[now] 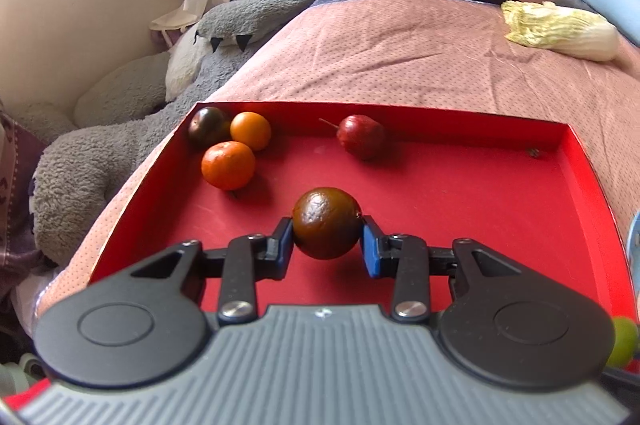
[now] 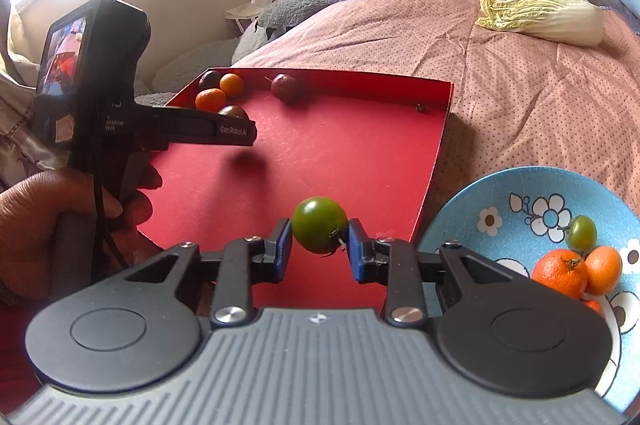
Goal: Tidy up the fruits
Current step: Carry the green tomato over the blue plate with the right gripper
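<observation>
Red tray holds two oranges, two dark tomatoes, one red fruit; left gripper pinches brown tomato, right gripper pinches green tomato, both angled downward.

Left claw clamped on brown fruit; right claw gripping green tomato, both angled downward

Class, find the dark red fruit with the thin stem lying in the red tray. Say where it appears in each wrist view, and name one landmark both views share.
Left wrist view: the dark red fruit lies upper centre, by the red tray's far wall.
Right wrist view: the fruit lies upper centre-left, by the same wall.
Shared landmark: the two oranges in the tray's far left corner.
</observation>
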Motion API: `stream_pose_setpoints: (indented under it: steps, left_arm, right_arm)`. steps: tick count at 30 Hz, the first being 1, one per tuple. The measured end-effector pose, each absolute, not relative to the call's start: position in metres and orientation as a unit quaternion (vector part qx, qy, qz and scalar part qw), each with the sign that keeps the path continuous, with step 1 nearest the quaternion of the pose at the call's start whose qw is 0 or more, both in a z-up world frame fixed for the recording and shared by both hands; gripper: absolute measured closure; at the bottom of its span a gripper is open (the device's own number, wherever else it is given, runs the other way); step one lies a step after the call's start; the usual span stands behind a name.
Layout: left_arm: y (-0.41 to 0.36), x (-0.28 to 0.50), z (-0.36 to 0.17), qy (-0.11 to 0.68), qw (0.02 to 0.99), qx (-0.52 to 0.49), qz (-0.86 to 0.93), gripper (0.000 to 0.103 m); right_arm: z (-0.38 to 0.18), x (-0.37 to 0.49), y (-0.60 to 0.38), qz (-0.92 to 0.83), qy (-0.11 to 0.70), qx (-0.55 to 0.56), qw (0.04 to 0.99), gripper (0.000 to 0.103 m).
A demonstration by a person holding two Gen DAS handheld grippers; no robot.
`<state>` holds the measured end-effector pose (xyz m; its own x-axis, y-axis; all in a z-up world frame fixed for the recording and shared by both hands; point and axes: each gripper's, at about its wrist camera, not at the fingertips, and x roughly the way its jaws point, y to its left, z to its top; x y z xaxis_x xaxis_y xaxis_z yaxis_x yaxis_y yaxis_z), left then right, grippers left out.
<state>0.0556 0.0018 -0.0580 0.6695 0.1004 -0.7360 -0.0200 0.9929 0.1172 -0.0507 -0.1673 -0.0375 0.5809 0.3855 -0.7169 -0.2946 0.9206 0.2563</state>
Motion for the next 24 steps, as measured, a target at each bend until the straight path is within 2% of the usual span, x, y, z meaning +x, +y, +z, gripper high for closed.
stream_pose_setpoints:
  steps: [24]
  left_arm:
    - [-0.033,0.014,-0.056,0.382,0.921,0.073,-0.021,0.064]
  right_arm:
    - [-0.025,-0.068,-0.18,0.183,0.402,0.056,0.895,0.069]
